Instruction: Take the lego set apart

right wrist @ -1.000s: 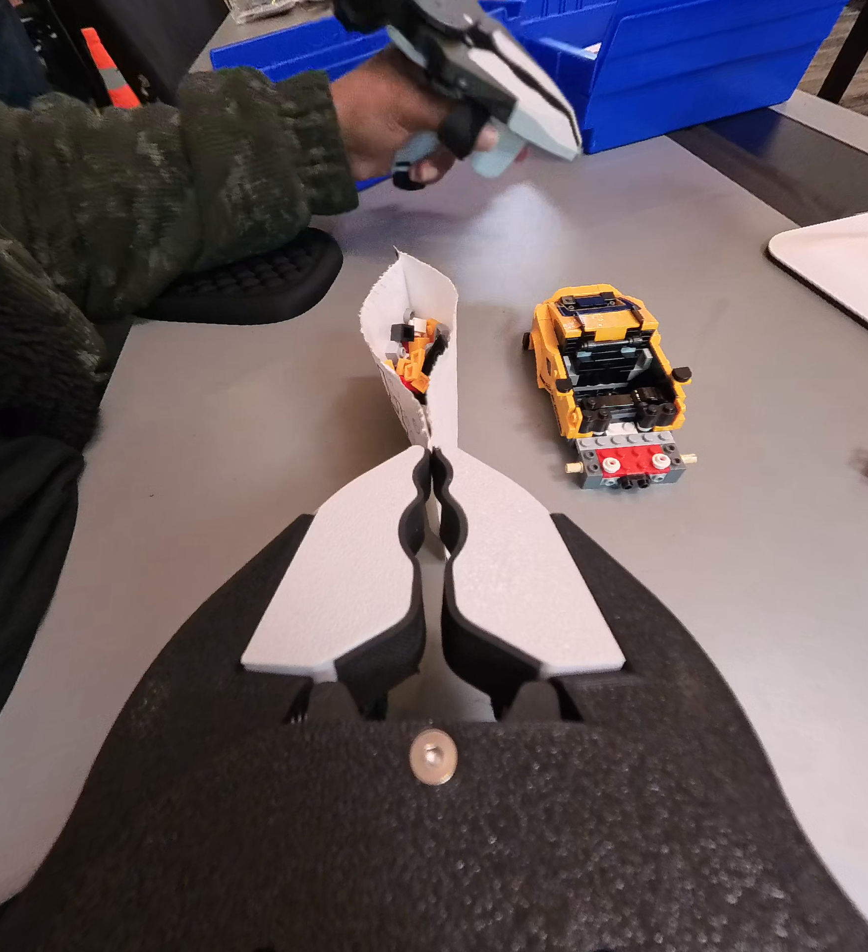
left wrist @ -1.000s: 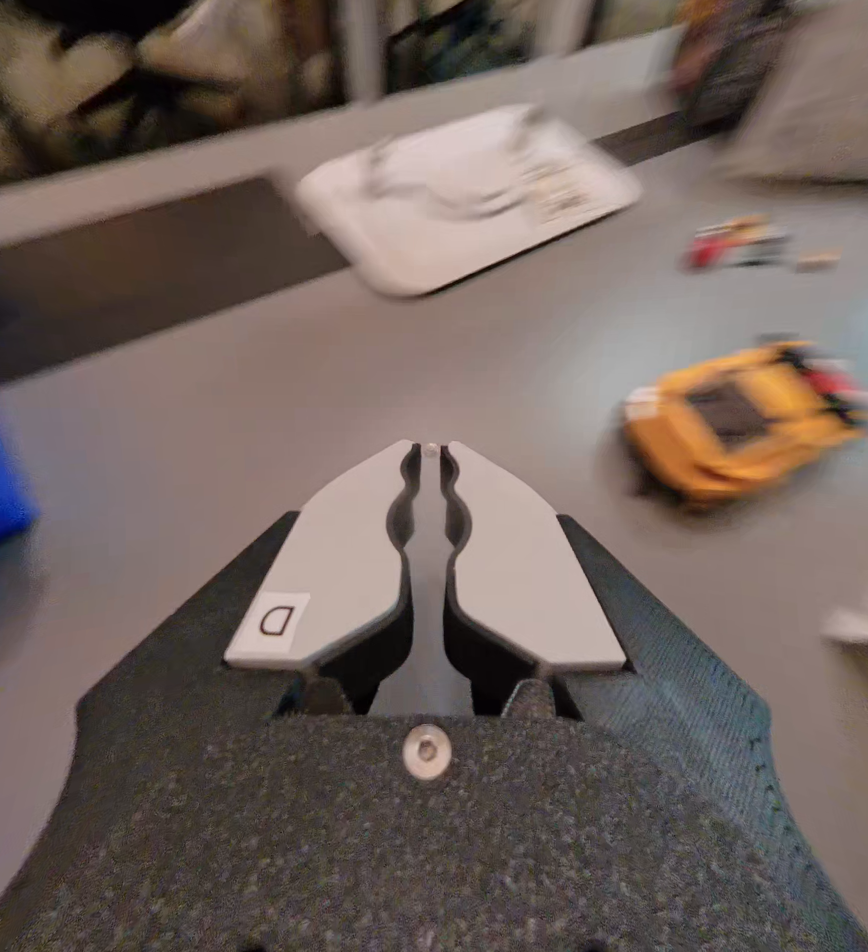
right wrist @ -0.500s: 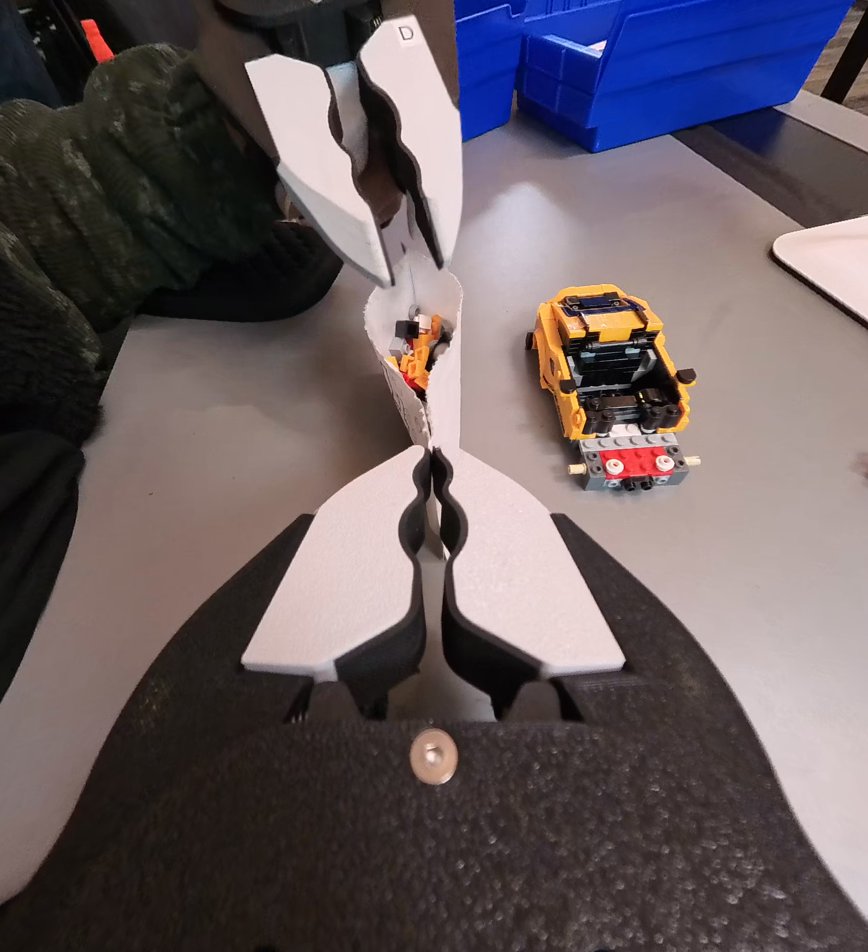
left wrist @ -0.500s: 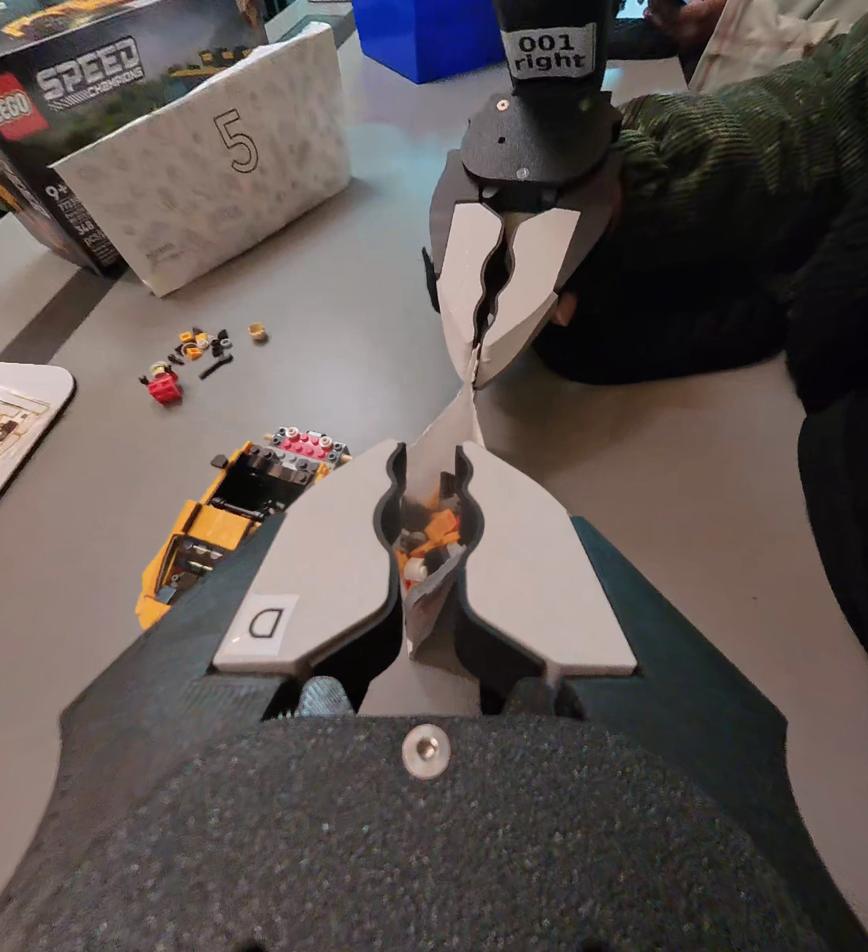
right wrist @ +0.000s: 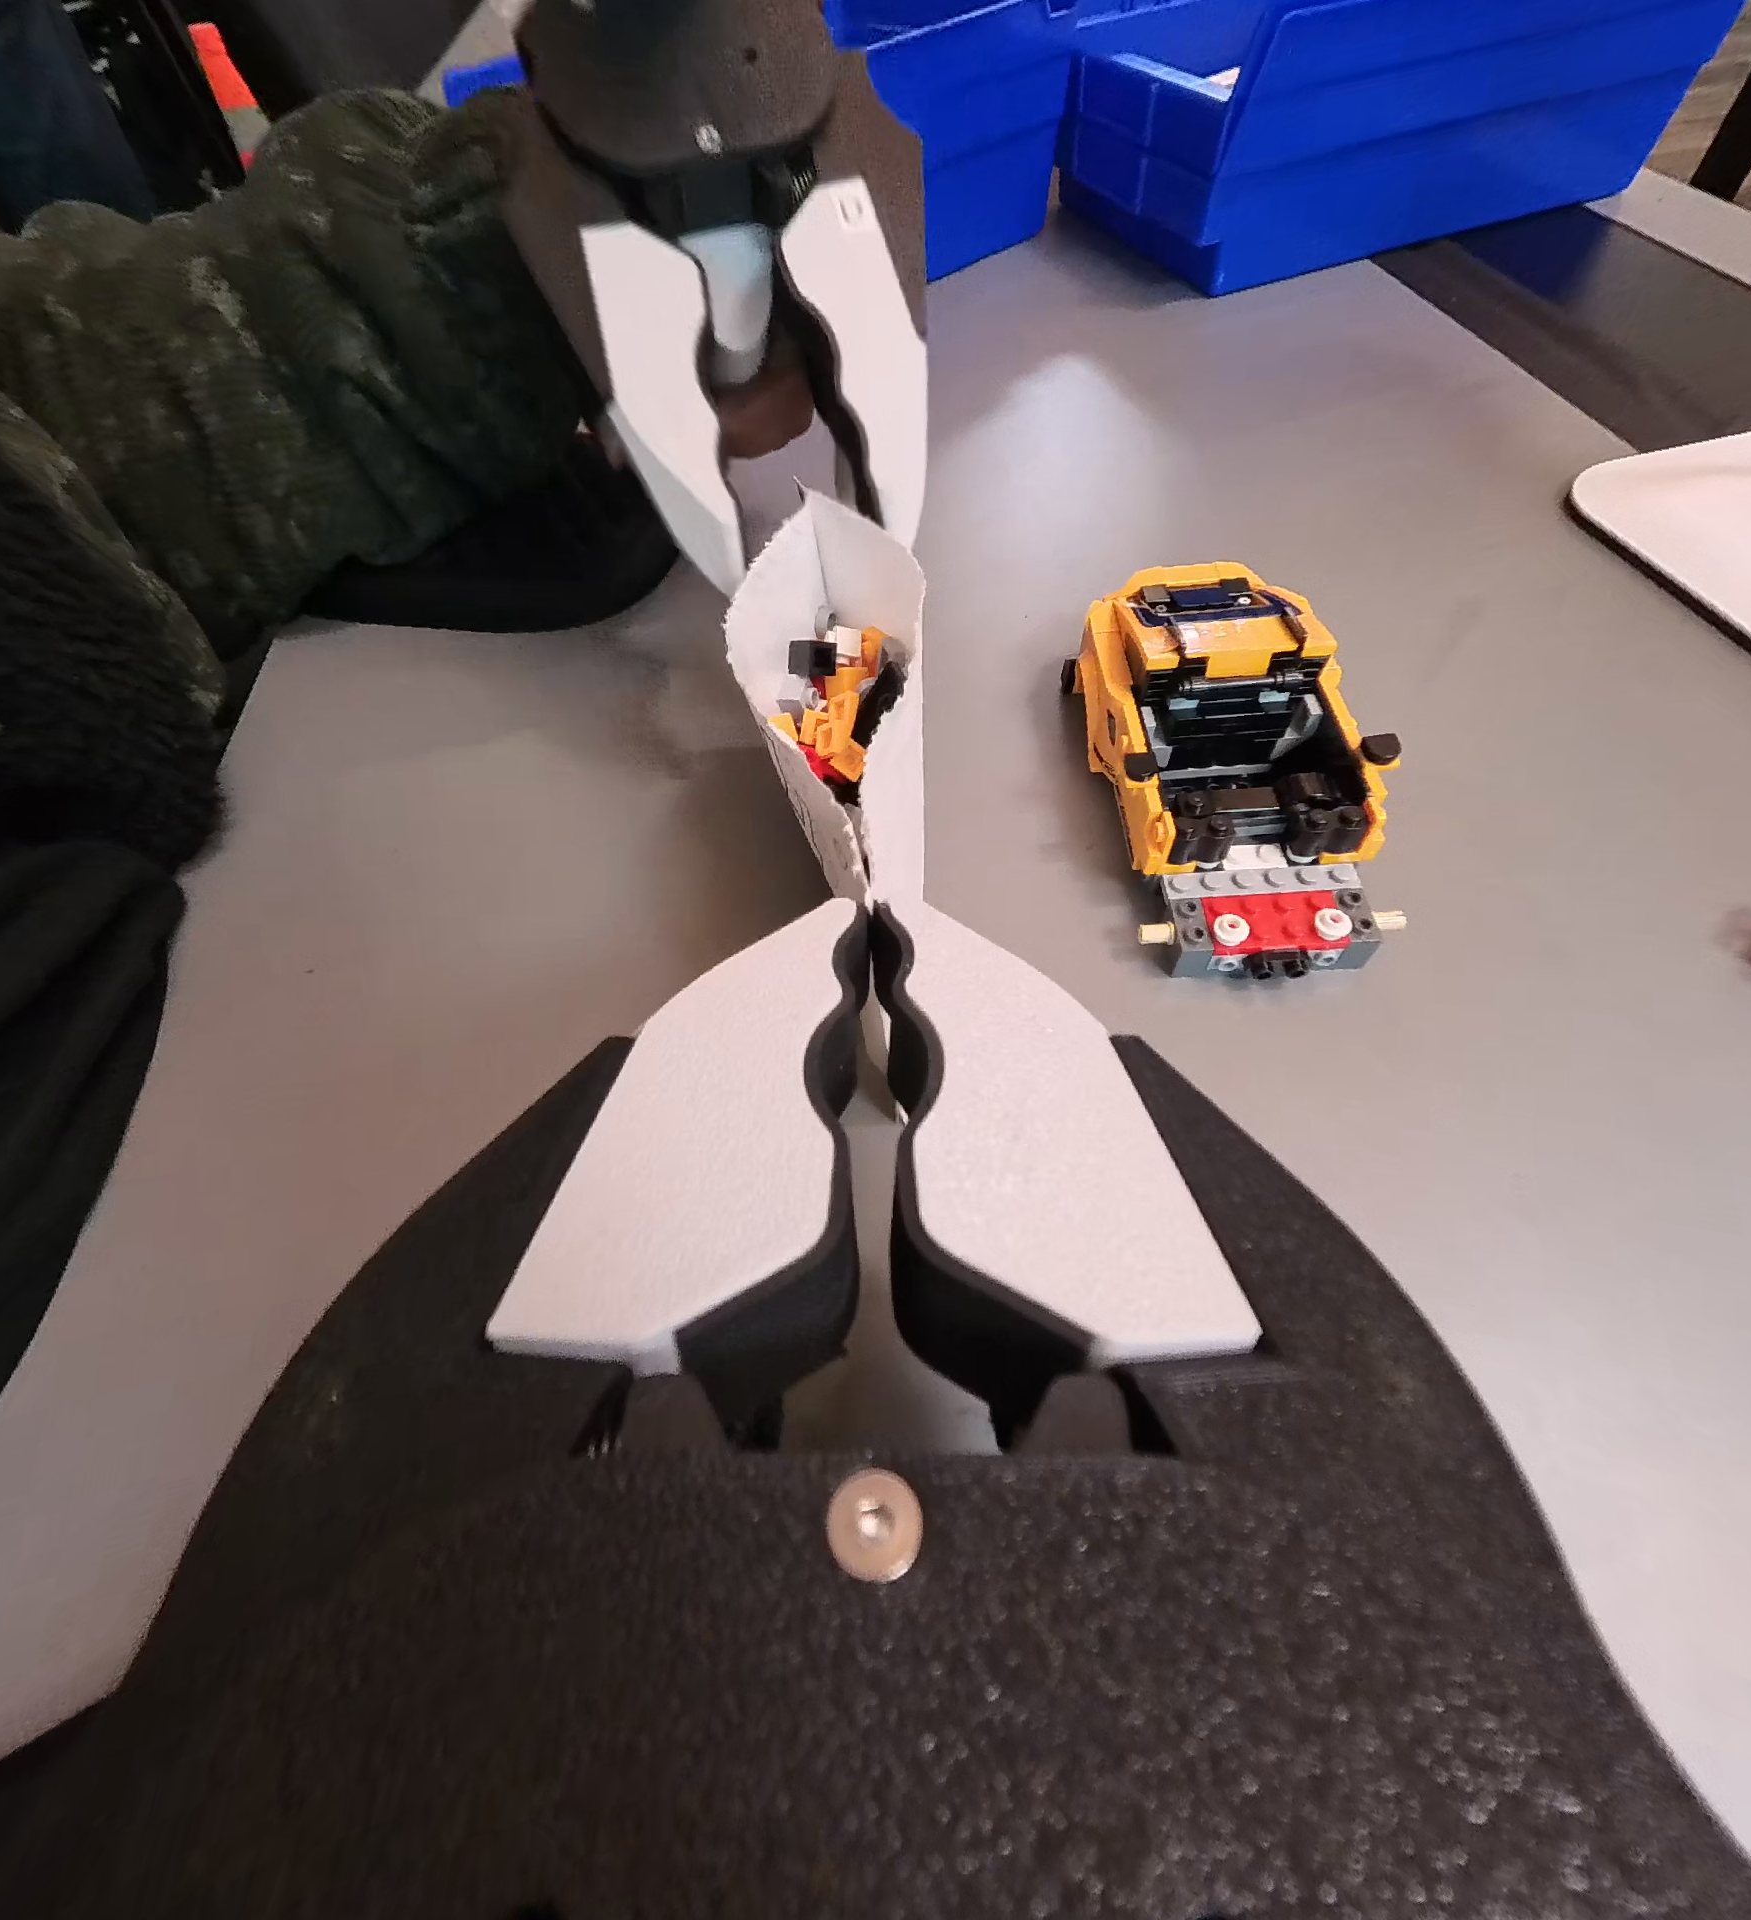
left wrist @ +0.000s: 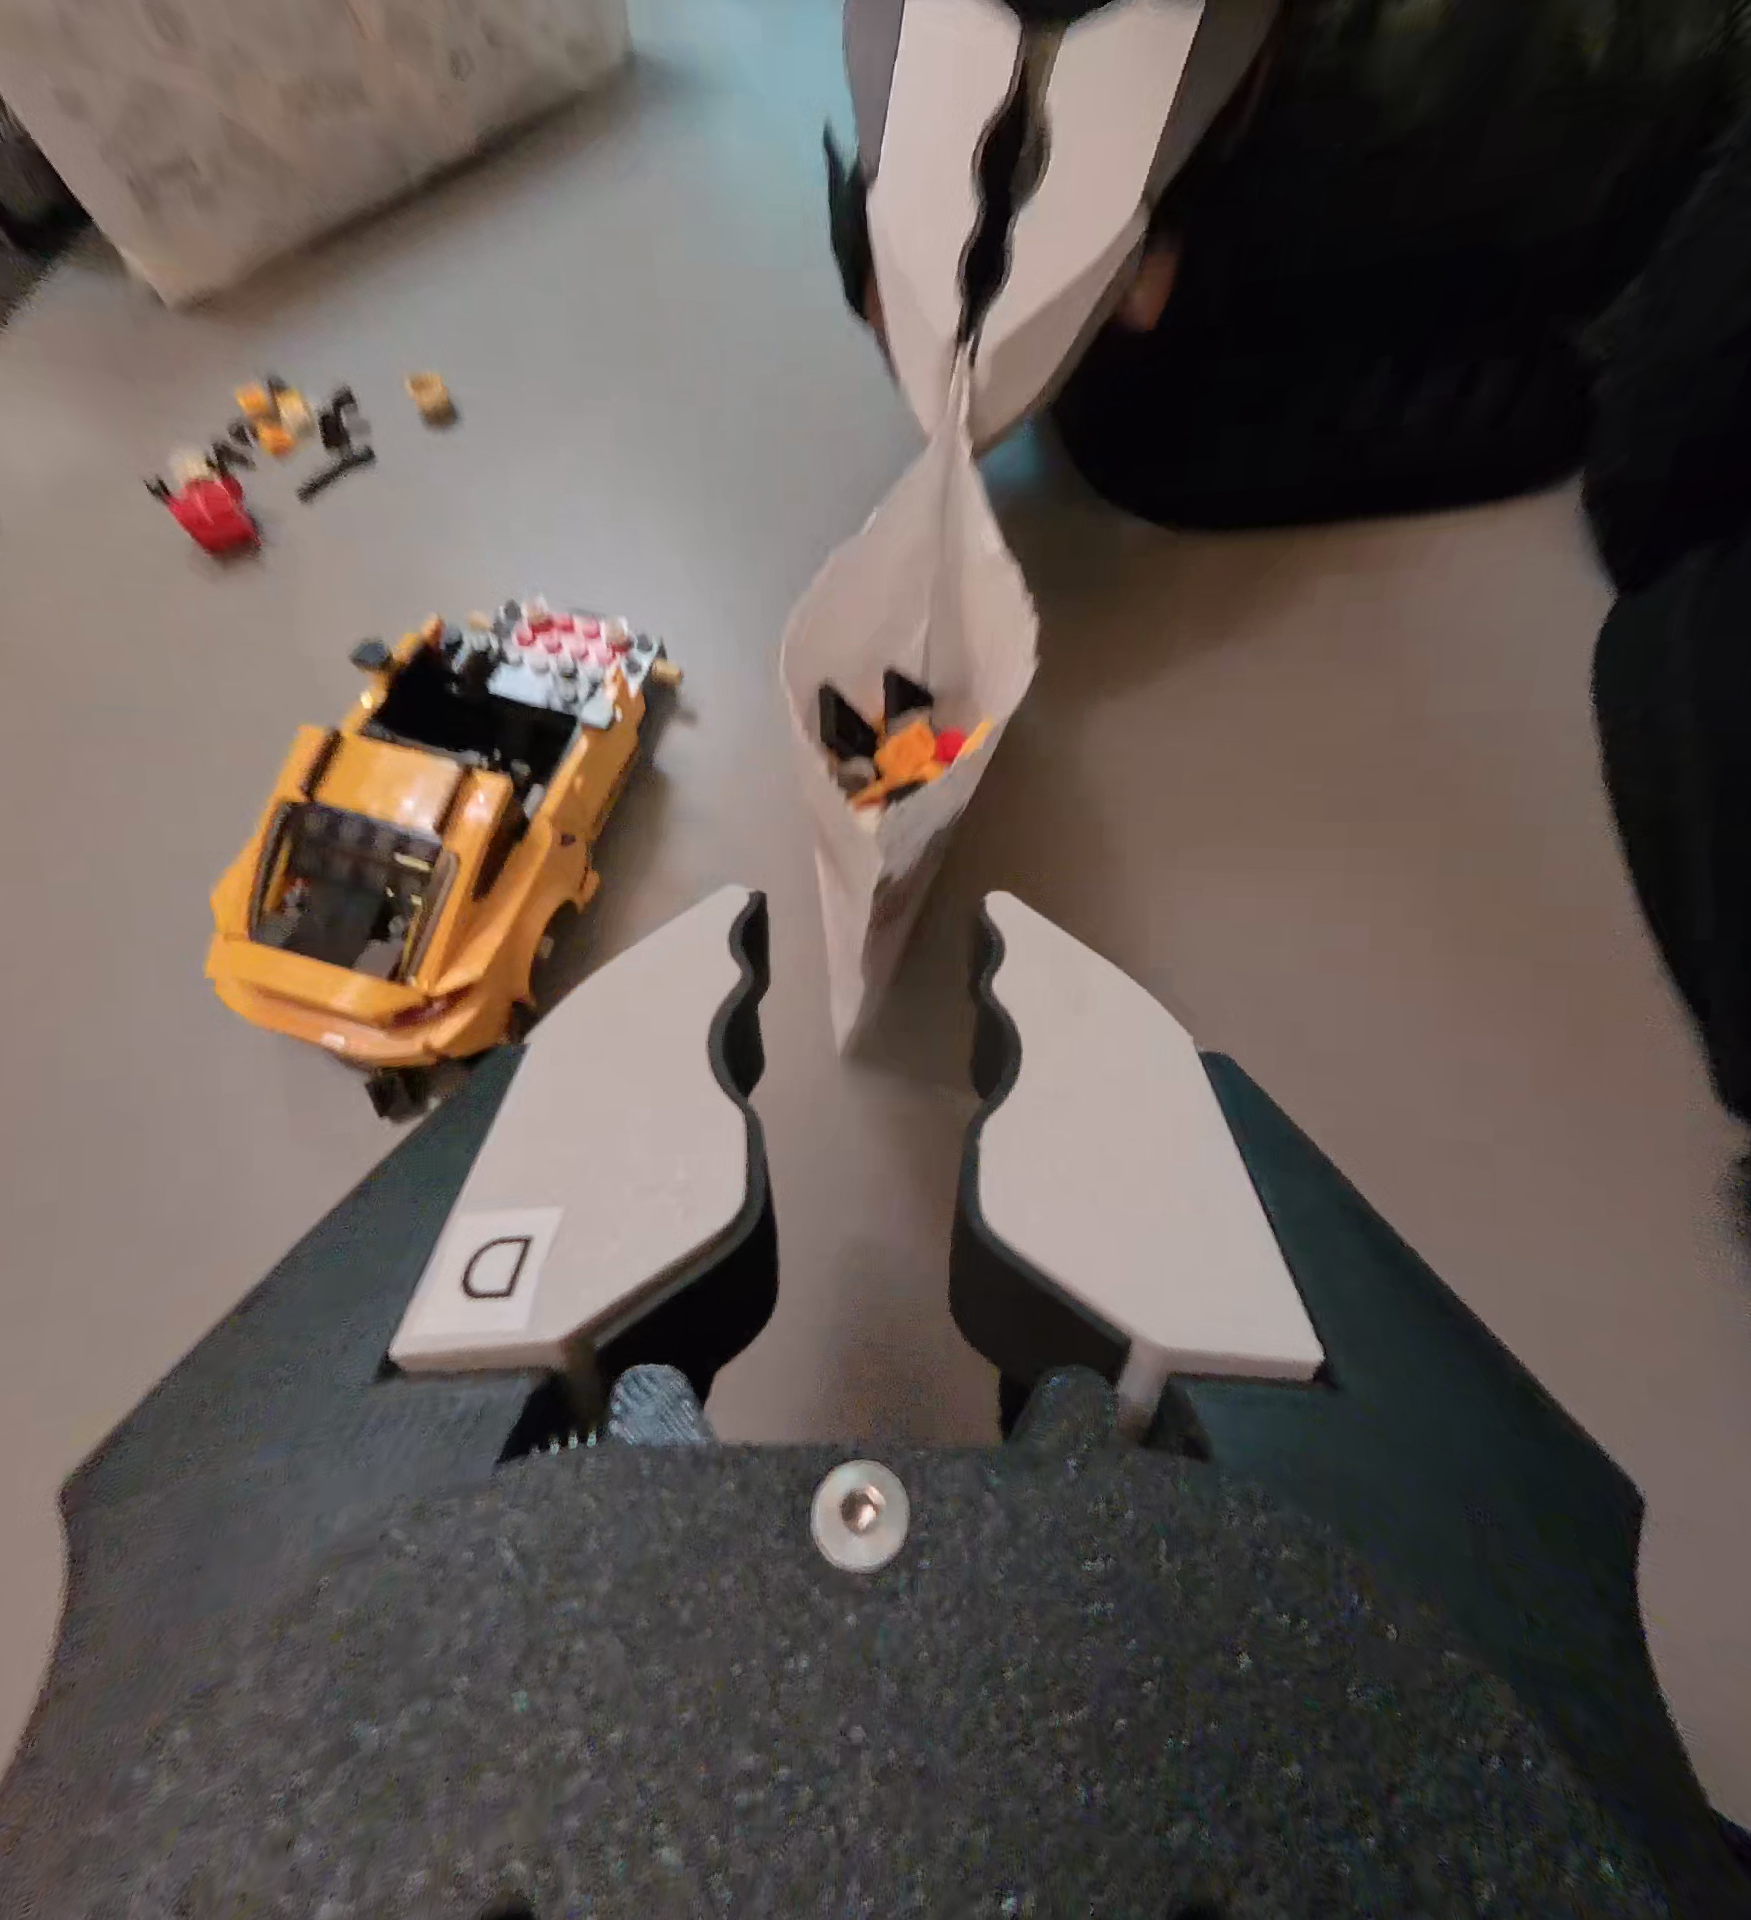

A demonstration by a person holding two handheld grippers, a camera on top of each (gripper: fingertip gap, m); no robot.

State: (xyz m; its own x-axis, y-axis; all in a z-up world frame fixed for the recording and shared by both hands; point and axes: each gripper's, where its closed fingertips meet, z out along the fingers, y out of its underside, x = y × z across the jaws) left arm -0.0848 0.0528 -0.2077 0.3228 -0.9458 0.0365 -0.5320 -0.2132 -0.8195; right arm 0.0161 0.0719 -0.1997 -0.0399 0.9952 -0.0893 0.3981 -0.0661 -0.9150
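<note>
In the middle of the right wrist view, the right gripper [right wrist: 871,914] is clenched on one corner of a small white paper bag [right wrist: 886,644] whose mouth stands open, showing loose orange, black and red lego pieces [right wrist: 835,696] inside. The left gripper [left wrist: 871,914], seen low in its own view, has its fingers spread apart around the near edge of that bag without pinching it, so it counts as released. The task's thing, a partly stripped yellow lego car [right wrist: 1229,748], sits on the grey table [right wrist: 1473,1143] to the right of the bag in the right wrist view, its roof off and its red and grey rear plate exposed; a few loose bricks [left wrist: 258,457] lie at the upper left of the left wrist view, near a white paper packet [left wrist: 310,114].

The step looks like steadying the bag for more pieces. To do it well, the left gripper should close on the paper rim only, opposite the held corner, and pull gently outwards so that the mouth stays wide and the contents do not tip out
</note>
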